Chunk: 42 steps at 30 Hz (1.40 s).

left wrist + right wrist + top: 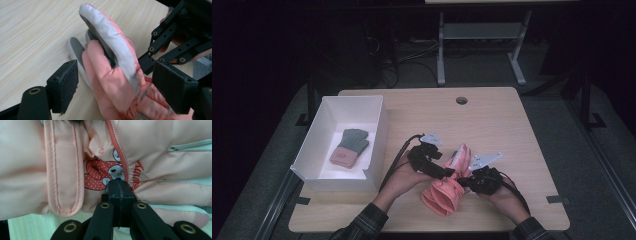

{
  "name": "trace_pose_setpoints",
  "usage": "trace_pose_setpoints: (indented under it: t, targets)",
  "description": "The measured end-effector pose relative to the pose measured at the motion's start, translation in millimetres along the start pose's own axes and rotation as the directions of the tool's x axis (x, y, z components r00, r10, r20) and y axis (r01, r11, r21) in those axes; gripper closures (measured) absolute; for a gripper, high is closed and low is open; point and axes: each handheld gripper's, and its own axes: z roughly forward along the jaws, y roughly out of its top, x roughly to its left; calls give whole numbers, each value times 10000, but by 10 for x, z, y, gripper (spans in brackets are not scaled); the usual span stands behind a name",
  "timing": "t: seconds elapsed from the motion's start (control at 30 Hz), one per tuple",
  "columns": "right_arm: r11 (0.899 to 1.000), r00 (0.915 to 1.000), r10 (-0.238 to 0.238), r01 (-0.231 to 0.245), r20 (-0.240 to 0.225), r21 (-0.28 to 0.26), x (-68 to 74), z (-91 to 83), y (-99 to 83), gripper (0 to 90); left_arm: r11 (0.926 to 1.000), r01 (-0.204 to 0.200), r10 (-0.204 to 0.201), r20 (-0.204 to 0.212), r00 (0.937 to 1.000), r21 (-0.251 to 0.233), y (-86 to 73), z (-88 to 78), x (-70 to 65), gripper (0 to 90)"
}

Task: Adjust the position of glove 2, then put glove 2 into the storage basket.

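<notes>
A pink padded glove [443, 195] with white and grey fingers stands on edge on the wooden table [497, 120], near the front. My left gripper [449, 173] reaches in from the left and is open. In the left gripper view the glove [100, 72] sits between its pads [64, 85] without being pressed. My right gripper [465, 183] comes in from the right. In the right gripper view its jaws are shut [120, 185], pinching the glove's fabric [155, 150] beside a cartoon print.
A white open box [379, 130] stands at the table's left and holds a grey-green and pink knitted glove [350, 146]. A round cable hole [461, 100] is near the far edge. Bare wood lies at the right and back.
</notes>
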Motion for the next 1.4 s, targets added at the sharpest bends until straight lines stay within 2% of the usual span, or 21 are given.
trace_pose_setpoints:
  t: [0.13, 0.33, 0.4, 0.47, 0.53, 0.7, 0.73, 0.83, 0.93, 1.1, 1.13, 1.17, 1.23, 1.4]
  targets:
    - [10000, 10000, -33, 33, 37, -8, 4, -2, -2, 900, 9992, -178, 177, 45, 9998, 370, -5, 130, -24, 197]
    - [10000, 10000, -68, 68, 60, -26, 6, -4, -7, 900, 9979, 72, -80, 122, 9999, 642, -70, 236, 20, 184]
    - [9999, 9998, -150, 151, 111, -75, 10, -16, -14, 900, 9971, 127, -129, 24, 9999, 753, -102, 281, 28, 183]
    - [9999, 9999, -103, 104, 131, -93, 19, -50, -17, 900, 9955, 34, -33, -16, 10000, 952, -122, 306, 47, 183]
    - [9997, 9996, -125, 130, 250, -207, 13, -107, -28, 900, 9958, 222, -234, 121, 9997, 894, -139, 322, 67, 183]
    - [9996, 9992, 176, -168, 348, -234, -23, -202, -92, 900, 9925, 509, -555, 381, 9977, 1112, -164, 365, 115, 180]
    - [9996, 9991, 236, -230, 355, -171, -30, -196, -106, 900, 9912, 630, -690, 483, 9964, 1167, -173, 381, 124, 180]
    - [9999, 9992, 27, -33, 402, 160, -14, -116, -114, 900, 9875, 822, -934, 793, 9925, 1341, -194, 423, 165, 175]
    - [9994, 9983, -167, 150, 563, 305, 15, -73, -102, 900, 9867, 813, -942, 874, 9917, 1405, -199, 439, 172, 175]
    - [9993, 9987, -114, 96, 496, 352, 1, -55, -109, 900, 9775, 1324, -1560, 1405, 9777, 1640, -223, 488, 218, 189]
    - [9993, 9987, -114, 96, 496, 352, 1, -55, -109, 900, 9775, 1324, -1560, 1405, 9777, 1640, -223, 488, 218, 203]
    - [9993, 9984, -137, 117, 548, 363, 13, -45, -106, 900, 9748, 1441, -1718, 1612, 9718, 1700, -226, 493, 227, 225]
    - [9991, 9978, -187, 163, 637, 384, 27, -37, -104, 900, 9706, 1582, -1909, 1799, 9650, 1814, -229, 505, 236, 247]
    - [9991, 9983, -176, 153, 564, 402, 10, -27, -106, 900, 9680, 1649, -2030, 2039, 9577, 1892, -227, 516, 254, 288]
